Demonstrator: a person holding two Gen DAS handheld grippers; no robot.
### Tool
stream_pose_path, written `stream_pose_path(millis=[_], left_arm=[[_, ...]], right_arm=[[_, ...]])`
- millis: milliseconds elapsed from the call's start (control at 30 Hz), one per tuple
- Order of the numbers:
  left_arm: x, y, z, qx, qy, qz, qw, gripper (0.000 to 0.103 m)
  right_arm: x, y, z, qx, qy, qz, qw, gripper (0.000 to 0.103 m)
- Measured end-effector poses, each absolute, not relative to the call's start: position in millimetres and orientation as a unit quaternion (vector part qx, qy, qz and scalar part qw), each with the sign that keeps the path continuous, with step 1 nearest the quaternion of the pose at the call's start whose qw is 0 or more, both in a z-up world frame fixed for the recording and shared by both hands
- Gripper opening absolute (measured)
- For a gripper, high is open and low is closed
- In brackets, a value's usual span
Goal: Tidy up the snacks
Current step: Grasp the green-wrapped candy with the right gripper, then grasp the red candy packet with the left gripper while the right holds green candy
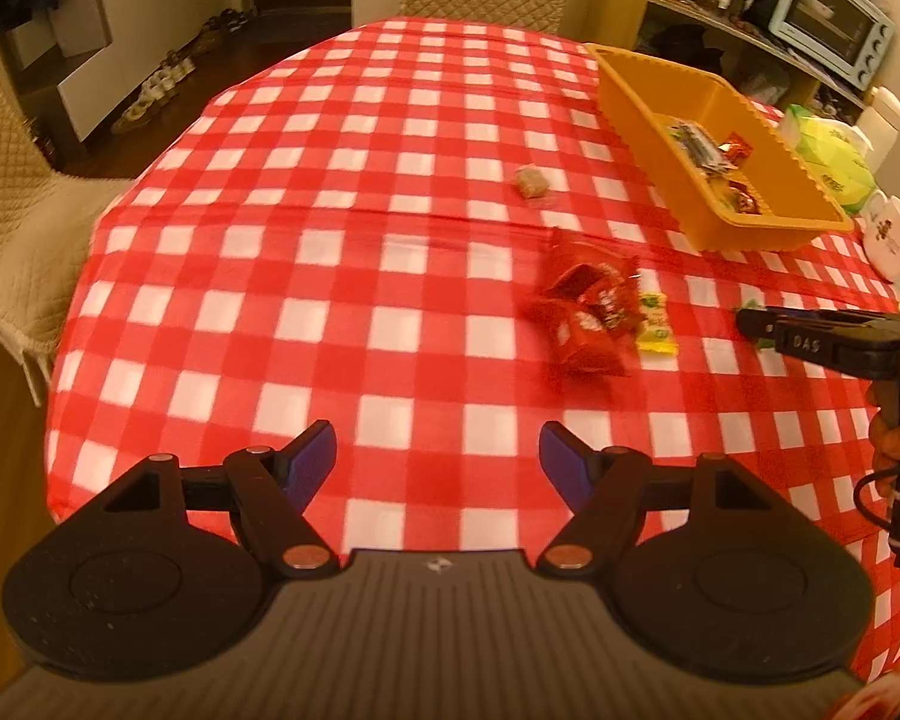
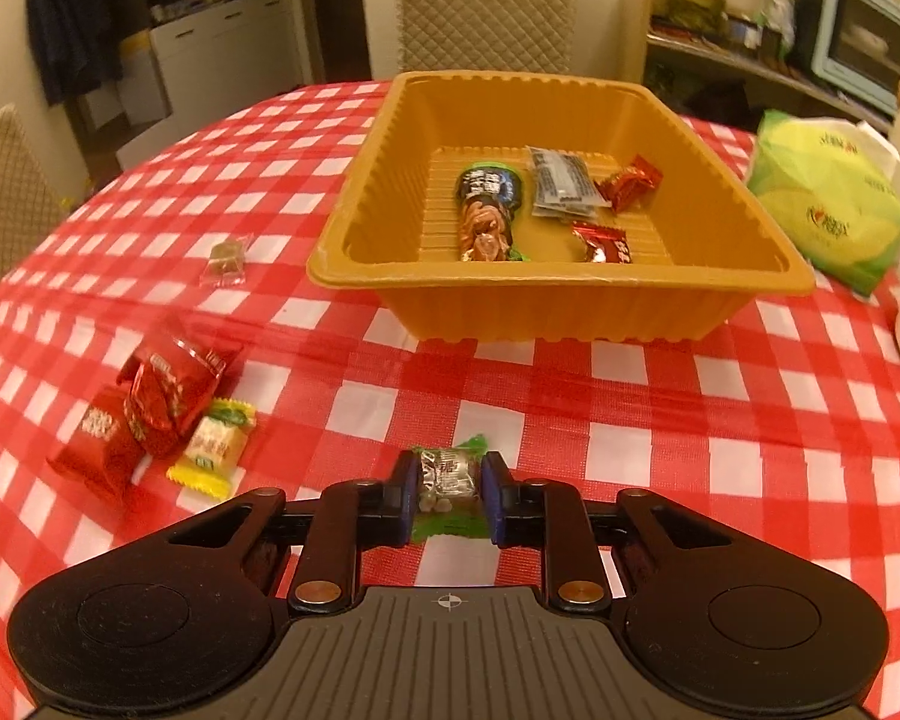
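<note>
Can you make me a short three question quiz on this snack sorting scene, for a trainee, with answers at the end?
1. True or false: the right claw is shut on a green-wrapped candy.
2. Multiple choice: where does the yellow candy lie? A) inside the orange tray B) on the checked tablecloth beside the red packets C) in the left claw
3. Fill in: the left claw is ____ and holds nothing.

Key: 1 true; 2 B; 3 open.
</note>
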State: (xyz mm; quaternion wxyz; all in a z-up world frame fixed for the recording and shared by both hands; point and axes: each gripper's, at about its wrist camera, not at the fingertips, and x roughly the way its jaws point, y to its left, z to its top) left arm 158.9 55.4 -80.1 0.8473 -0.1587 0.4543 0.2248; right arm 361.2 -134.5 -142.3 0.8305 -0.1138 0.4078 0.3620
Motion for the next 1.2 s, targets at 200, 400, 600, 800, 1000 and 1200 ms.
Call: stream_pose_path(millis=[200,400,600,800,1000,1200], left_arm=[[184,44,-81,-0.141,0.449,0.196,0.86,0.07],[219,28,-87,-0.111,0.444,0.167,0.873,0.062],[253,19,-100,-0.076,0.45,0.156,0.876,0.058],[268,25,-116,-0.067,0.468,0.161,0.866,0.04],[268,29,-125,-0.066,0.481,0.159,0.86,0.029],[260,31,-126,-0.062,0.48,0.158,0.861,0.024]], right_arm=[[365,-147,-141,-0.1,0.415,0.366,0.827,0.022],[371,-168,-134,-0.065,0.424,0.363,0.827,0.022],[376,-190,-131,-0.042,0.429,0.352,0.831,0.022],[380,-210,-132,-0.025,0.436,0.34,0.833,0.022],[384,-224,-135,-0.015,0.445,0.331,0.832,0.022],[384,-230,-136,-0.01,0.448,0.33,0.831,0.022]])
